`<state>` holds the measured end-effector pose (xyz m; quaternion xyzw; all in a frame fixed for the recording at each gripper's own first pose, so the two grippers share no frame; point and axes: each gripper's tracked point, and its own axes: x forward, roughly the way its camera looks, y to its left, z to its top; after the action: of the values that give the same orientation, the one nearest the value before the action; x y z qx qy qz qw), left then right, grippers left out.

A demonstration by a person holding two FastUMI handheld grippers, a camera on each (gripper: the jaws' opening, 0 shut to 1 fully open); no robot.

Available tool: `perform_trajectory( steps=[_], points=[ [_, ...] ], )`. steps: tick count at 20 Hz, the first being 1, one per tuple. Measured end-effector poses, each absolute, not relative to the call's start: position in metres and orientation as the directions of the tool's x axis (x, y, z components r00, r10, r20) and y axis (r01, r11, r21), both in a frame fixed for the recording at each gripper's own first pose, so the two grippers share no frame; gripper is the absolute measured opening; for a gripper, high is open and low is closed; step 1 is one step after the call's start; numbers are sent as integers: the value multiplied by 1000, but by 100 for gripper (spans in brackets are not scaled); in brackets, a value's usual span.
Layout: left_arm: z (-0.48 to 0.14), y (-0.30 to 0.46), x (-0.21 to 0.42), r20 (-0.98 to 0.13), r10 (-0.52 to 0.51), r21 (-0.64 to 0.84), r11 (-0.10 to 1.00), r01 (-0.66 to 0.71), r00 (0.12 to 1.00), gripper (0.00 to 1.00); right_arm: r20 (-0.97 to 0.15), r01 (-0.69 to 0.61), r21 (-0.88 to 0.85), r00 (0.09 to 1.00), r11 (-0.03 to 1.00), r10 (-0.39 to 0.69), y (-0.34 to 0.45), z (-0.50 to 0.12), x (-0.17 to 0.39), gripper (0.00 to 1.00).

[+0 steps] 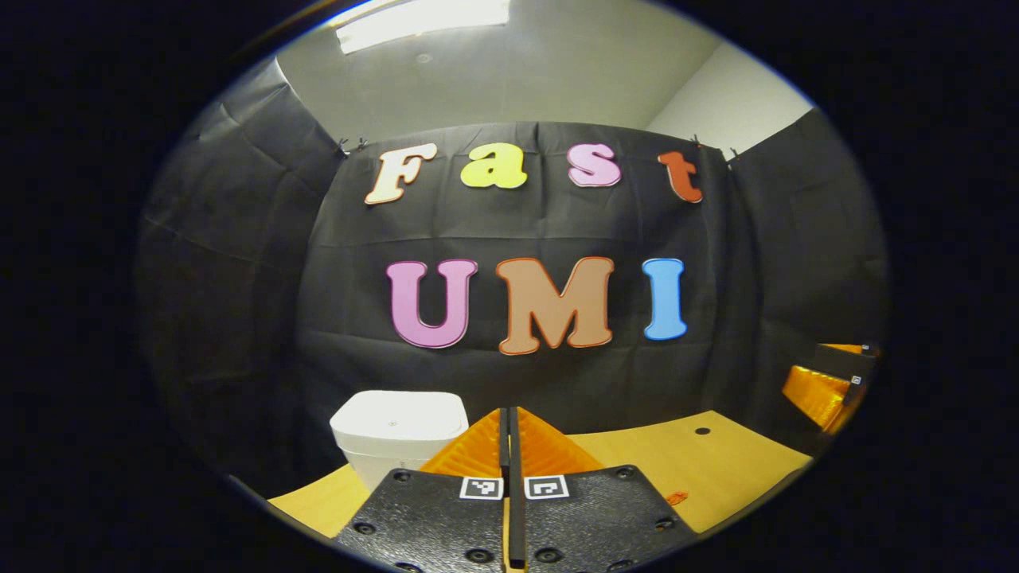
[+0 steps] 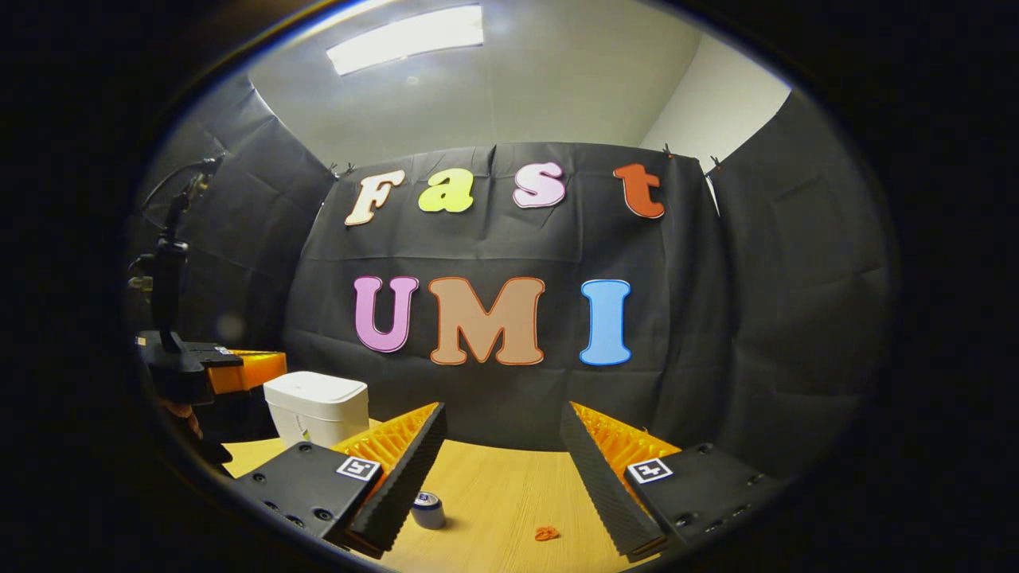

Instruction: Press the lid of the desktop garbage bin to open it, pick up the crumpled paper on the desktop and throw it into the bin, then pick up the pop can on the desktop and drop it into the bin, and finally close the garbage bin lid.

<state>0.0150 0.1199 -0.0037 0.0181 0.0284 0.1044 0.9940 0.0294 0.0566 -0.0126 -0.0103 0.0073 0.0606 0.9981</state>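
Jaws on your left gripper (image 1: 509,446) were closed together on nothing; those on your right gripper (image 2: 501,461) stood wide apart, empty. You had one white bin (image 2: 316,406), lid down, at the desk's (image 2: 493,493) far left, one pop can (image 2: 428,509) just beside the right gripper's left finger, and one small orange scrap (image 2: 546,533) between its fingers.

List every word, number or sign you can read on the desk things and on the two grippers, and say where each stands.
No text here can be read.
On the pop can: a label, too small and blurred.
On the bin: a small mark on the front, too small.
On the left gripper and the right gripper: square black-and-white pattern tags, no letters.
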Motion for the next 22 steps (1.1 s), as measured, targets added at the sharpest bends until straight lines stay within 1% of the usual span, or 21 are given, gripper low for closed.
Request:
perform_trajectory(
  steps=[5, 6, 9, 10, 13, 14, 15, 16, 18, 19, 20, 22],
  points=[
    [-9, 182, 41, -108, 260, 52, 965, -256, 959, 0, -39, -89, -26, 995, 996, 88, 58, -20, 30, 96],
    [-14, 191, 49, -126, 264, 49, 964, -260, 956, 0, -45, -83, -27, 996, 996, 82, 59, -22, 30, 100],
    [-39, 222, 74, -200, 268, 54, 963, -262, 942, 0, -58, -67, -42, 996, 997, 64, 61, -26, 30, 100],
    [-50, 232, 81, -230, 278, 58, 960, -272, 932, 0, -64, -63, -47, 996, 997, 59, 63, -27, 30, 96],
    [-89, 248, 101, -338, 258, 27, 964, -264, 905, 0, -83, -55, -63, 995, 996, 50, 68, -33, 31, 96],
    [-101, 252, 104, -368, 246, 14, 966, -259, 897, 0, -91, -53, -70, 995, 996, 46, 69, -35, 33, 100],
    [-112, 253, 110, -394, 232, -3, 967, -253, 889, 0, -97, -48, -78, 994, 996, 41, 70, -38, 33, 96],
    [-122, 256, 112, -417, 225, -9, 968, -252, 881, 0, -104, -43, -84, 994, 996, 34, 70, -40, 34, 96],
    [-118, 263, 122, -387, 231, -1, 968, -251, 893, 0, -120, -37, -89, 992, 995, 26, 71, -46, 37, 96],
    [-124, 262, 121, -406, 225, -26, 966, -257, 886, 0, -127, -35, -89, 992, 995, 23, 72, -49, 38, 96],
    [-124, 264, 121, -396, 224, -54, 962, -267, 891, 0, -133, -33, -88, 991, 996, 21, 72, -50, 40, 96],
    [-123, 262, 121, -378, 194, -178, 944, -277, 905, 0, -140, -28, -81, 990, 996, 16, 74, -53, 43, 96]
  ],
)
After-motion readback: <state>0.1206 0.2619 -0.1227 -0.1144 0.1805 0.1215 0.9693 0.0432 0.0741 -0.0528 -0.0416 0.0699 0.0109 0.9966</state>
